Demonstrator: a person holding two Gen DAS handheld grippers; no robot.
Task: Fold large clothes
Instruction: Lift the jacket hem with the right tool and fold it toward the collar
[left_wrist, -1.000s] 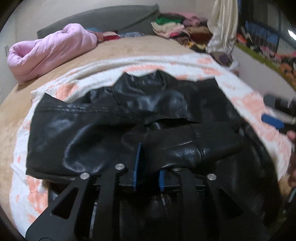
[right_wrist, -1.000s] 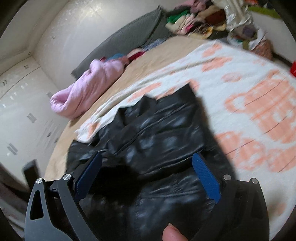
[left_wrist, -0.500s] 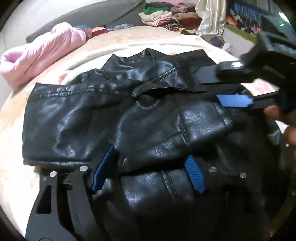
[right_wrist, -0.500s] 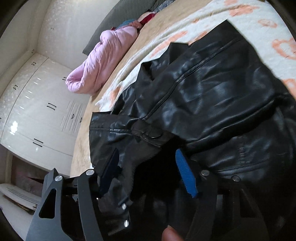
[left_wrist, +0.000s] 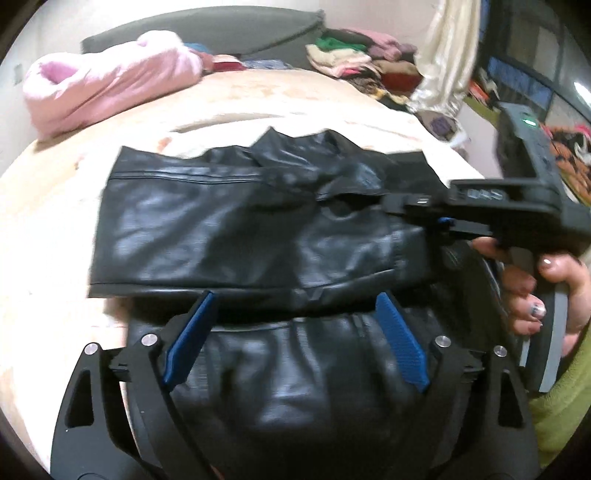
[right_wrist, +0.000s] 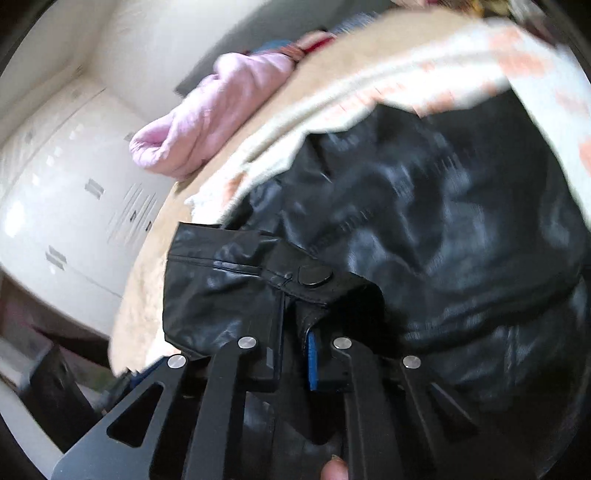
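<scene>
A black leather jacket (left_wrist: 229, 229) lies partly folded on a bed, over a white blanket with orange prints (right_wrist: 443, 74). My left gripper (left_wrist: 295, 325) is open and empty, its blue pads just above the jacket's near folded edge. My right gripper (right_wrist: 295, 332) is shut on a jacket flap with a snap button (right_wrist: 314, 275) and holds that cuff end. The right gripper also shows in the left wrist view (left_wrist: 447, 221), at the jacket's right side, held by a hand.
A pink puffy garment (left_wrist: 110, 85) lies at the bed's far left. A dark grey headboard cushion (left_wrist: 221, 29) and piles of folded clothes (left_wrist: 354, 59) are behind. White wardrobes (right_wrist: 55, 184) stand beside the bed.
My left gripper let go of the jacket fold and opened wide. My right gripper moved in over the jacket and closed on the cuff flap.
</scene>
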